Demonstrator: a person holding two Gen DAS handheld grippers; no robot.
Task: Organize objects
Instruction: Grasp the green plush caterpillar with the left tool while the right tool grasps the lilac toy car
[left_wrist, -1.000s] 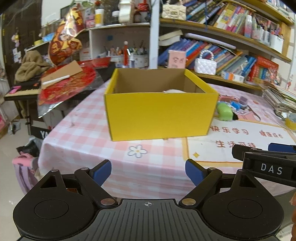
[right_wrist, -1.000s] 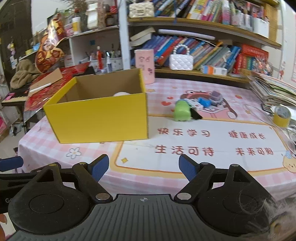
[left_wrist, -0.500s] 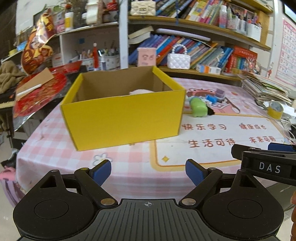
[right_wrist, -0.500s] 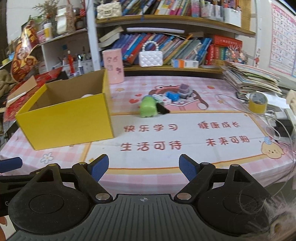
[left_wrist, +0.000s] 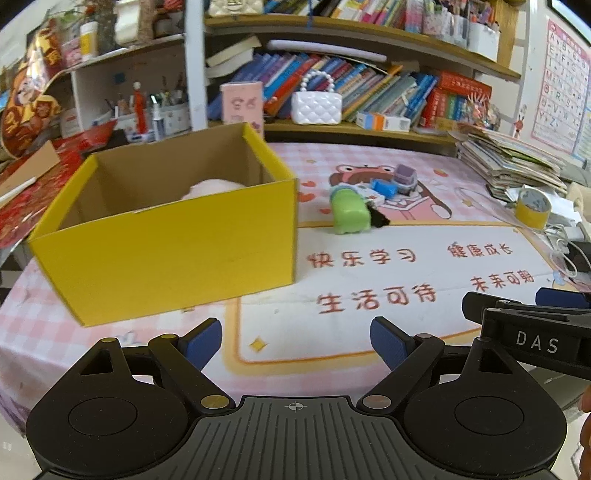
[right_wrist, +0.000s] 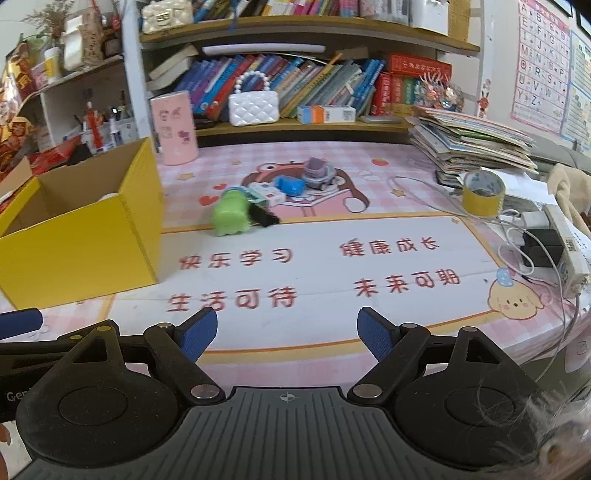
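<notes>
The landmark is the yellow box, open-topped, standing on the left part of the table. Inside it lies a pale pink item, partly hidden by the front wall.

Right of the box, apart from it, is the toy cluster: a green toy nearest the box, a black piece touching it, then a blue toy and a purple car farther right. Behind the box's right corner stands a pink canister. Far right of the box, a tape roll sits beside a stack of books and a power strip.

Legible text: red Chinese characters printed on the mat right of the box (two rows); "DAS" on the right gripper's arm, seen in the left view; an alphabet chart on the wall.

The table cover is pink check. Bookshelves run behind the box.

Left gripper: jaws wide apart, nothing between them. Right gripper: jaws wide apart, nothing between them.
</notes>
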